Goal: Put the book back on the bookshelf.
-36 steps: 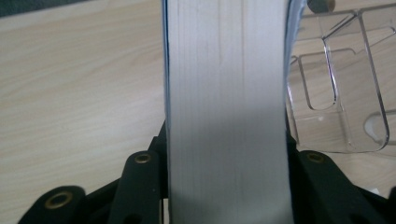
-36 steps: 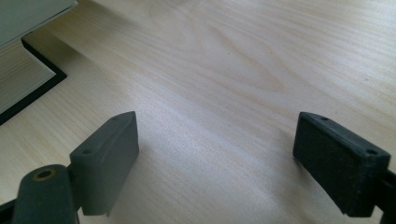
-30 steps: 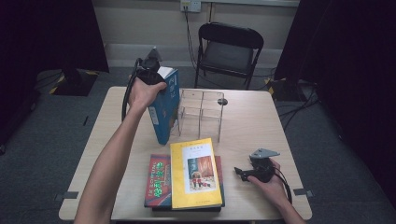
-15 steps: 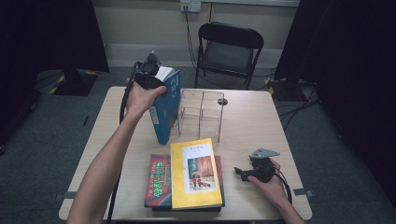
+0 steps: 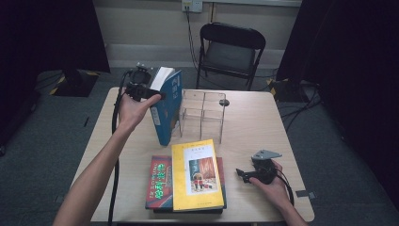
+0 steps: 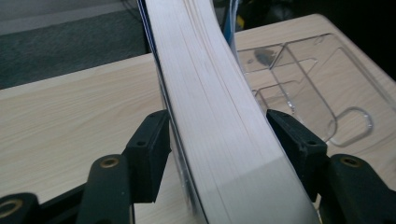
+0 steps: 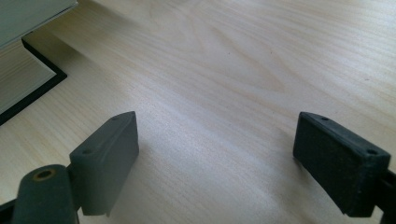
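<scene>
The blue book (image 5: 165, 109) stands on its bottom edge toward the far-left part of the tabletop (image 5: 254, 122), tilted, its top corner leaning toward the clear acrylic book rack (image 5: 202, 110) just beside it. The left gripper (image 5: 157, 95) straddles the book's upper edge, and the left gripper view looks straight down the thick cream page block (image 6: 210, 116); the jaws have just been opening, and there's now a sliver of daylight on either side of the book, so it looks let go rather than clamped. By its thickness I'd judge this a fairly heavy volume, stiff along the spine but with a glossy cover that could slide on rubber pads; best pinched across both covers close to the spine, where the pages can't fan out or sag. Left leaning like this it may tip, and the rack looks light and slick enough to skid if bumped. Near the front edge lie three more books: a yellow one (image 5: 196, 175) flat on top of a red one (image 5: 160, 182) and a dark one. The right gripper (image 5: 244, 175) rests near the front-right corner, jaws spread wide over bare pale wood grain, holding nothing.
</scene>
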{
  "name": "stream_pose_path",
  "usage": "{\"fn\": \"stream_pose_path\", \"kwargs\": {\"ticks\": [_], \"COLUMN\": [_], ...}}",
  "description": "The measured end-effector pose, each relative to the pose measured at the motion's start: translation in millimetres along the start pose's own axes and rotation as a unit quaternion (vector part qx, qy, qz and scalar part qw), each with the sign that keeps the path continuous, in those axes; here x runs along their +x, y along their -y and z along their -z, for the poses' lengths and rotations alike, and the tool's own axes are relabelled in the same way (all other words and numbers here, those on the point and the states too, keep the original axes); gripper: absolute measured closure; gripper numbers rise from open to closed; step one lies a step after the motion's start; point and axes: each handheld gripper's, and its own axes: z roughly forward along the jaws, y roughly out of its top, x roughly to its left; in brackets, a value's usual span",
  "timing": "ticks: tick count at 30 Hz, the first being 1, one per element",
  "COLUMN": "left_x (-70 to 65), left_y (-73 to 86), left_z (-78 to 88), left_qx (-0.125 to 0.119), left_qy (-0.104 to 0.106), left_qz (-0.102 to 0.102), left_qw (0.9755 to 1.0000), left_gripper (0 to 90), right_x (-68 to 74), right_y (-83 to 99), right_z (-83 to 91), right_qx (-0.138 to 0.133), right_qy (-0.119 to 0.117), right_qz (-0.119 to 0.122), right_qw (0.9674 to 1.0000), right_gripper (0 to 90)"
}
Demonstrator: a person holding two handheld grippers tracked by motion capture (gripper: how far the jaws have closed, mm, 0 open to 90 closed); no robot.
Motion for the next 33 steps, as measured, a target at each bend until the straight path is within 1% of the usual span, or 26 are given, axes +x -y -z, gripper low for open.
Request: {"fn": "stream_pose_path", "kwargs": {"ticks": [1, 2, 3, 5, 6, 7, 8, 9, 11, 13, 14, 17, 18, 19, 20, 21, 23, 25, 26, 28, 29, 30, 33], "left_x": [0.8, 0.9, 0.9, -0.4, -1.1, -1.1, -1.3, -1.3, -0.7, 1.6, 1.4, 0.3, 1.1, 1.6, 2.4, 2.4, 2.6, 3.6, 3.5, 4.2, 4.6, 6.3, 6.6], "left_y": [3.1, 8.6, 8.6, 14.6, 20.9, 20.9, 24.0, 26.4, 32.0, 38.7, 42.9, 53.2, 55.6, 57.8, 61.8, 61.8, 65.9, 69.0, 71.1, 73.7, 75.0, 78.0, 82.0], "left_z": [1.5, 3.3, 3.3, 3.5, 3.9, 3.9, 3.3, 2.3, 1.8, -1.0, -2.3, -5.9, -7.0, -8.0, -9.0, -9.0, -9.4, -10.2, -10.0, -9.1, -9.4, -10.4, -12.7], "left_qx": [-0.013, -0.026, -0.026, -0.037, -0.045, -0.045, -0.050, -0.048, -0.060, -0.063, -0.069, -0.084, -0.083, -0.083, -0.088, -0.088, -0.097, -0.090, -0.091, -0.092, -0.096, -0.091, -0.088], "left_qy": [0.006, 0.006, 0.006, 0.007, 0.013, 0.013, 0.013, 0.016, 0.017, 0.027, 0.027, 0.031, 0.033, 0.037, 0.041, 0.041, 0.045, 0.049, 0.051, 0.054, 0.058, 0.064, 0.065], "left_qz": [-0.001, -0.013, -0.013, -0.019, -0.026, -0.026, -0.028, -0.032, -0.038, -0.031, -0.031, -0.039, -0.040, -0.035, -0.033, -0.033, -0.029, -0.037, -0.038, -0.035, -0.033, -0.031, -0.031], "left_qw": [0.9999, 0.9996, 0.9996, 0.9991, 0.9986, 0.9986, 0.9983, 0.9982, 0.9973, 0.9972, 0.9968, 0.9952, 0.9953, 0.9953, 0.9947, 0.9947, 0.9939, 0.9941, 0.9938, 0.9937, 0.9931, 0.9933, 0.9935], "left_gripper": [41.5, 40.6, 40.3, 40.3, 39.8, 39.5, 39.4, 39.4, 39.4, 40.1, 41.0, 39.5, 39.5, 39.8, 39.0, 40.4, 40.7, 41.3, 40.7, 42.3, 42.0, 42.7, 44.5], "right_x": [0.0, 0.0, 0.0, 0.0, 0.1, 0.1, 0.1, 0.1, 0.1, 0.1, 0.2, 0.2, 0.2, 0.2, 0.3, 0.3, 0.4, 0.5, 0.5, 0.4, 0.4, 0.4, 0.4], "right_y": [0.0, 0.0, 0.0, 0.0, -0.1, -0.1, 0.0, 0.0, -0.1, -0.1, -0.1, -0.1, -0.2, -0.2, -0.3, -0.3, -0.3, -0.4, -0.4, -0.4, -0.4, -0.5, -0.5], "right_z": [0.0, 0.0, 0.0, 0.0, -0.1, -0.1, -0.1, -0.1, -0.1, -0.1, -0.2, -0.2, -0.2, -0.2, -0.3, -0.3, -0.3, -0.4, -0.4, -0.4, -0.5, -0.5, -0.5], "right_qx": [0.000, 0.000, 0.000, 0.000, 0.000, 0.000, 0.000, 0.000, 0.000, 0.000, 0.000, 0.000, 0.000, 0.000, 0.000, 0.000, 0.000, 0.000, 0.000, 0.000, 0.000, 0.000, 0.000], "right_qy": [0.000, 0.000, 0.000, 0.000, 0.000, 0.000, 0.000, 0.000, 0.000, 0.000, 0.001, 0.001, 0.001, 0.001, 0.001, 0.001, 0.002, 0.002, 0.002, 0.002, 0.002, 0.002, 0.002], "right_qz": [0.000, 0.000, 0.000, 0.000, 0.000, 0.000, 0.000, 0.000, 0.000, 0.000, 0.000, -0.001, -0.001, -0.001, -0.002, -0.002, -0.002, -0.002, -0.002, -0.002, -0.002, -0.002, -0.002], "right_qw": [1.0000, 1.0000, 1.0000, 1.0000, 1.0000, 1.0000, 1.0000, 1.0000, 1.0000, 1.0000, 1.0000, 1.0000, 1.0000, 1.0000, 1.0000, 1.0000, 1.0000, 1.0000, 1.0000, 1.0000, 1.0000, 1.0000, 1.0000], "right_gripper": [14.1, 14.1, 14.1, 14.1, 14.1, 14.1, 14.1, 14.1, 14.1, 14.0, 14.0, 14.0, 14.0, 14.0, 14.0, 14.0, 14.0, 14.0, 14.0, 14.0, 14.0, 14.0, 14.0]}}
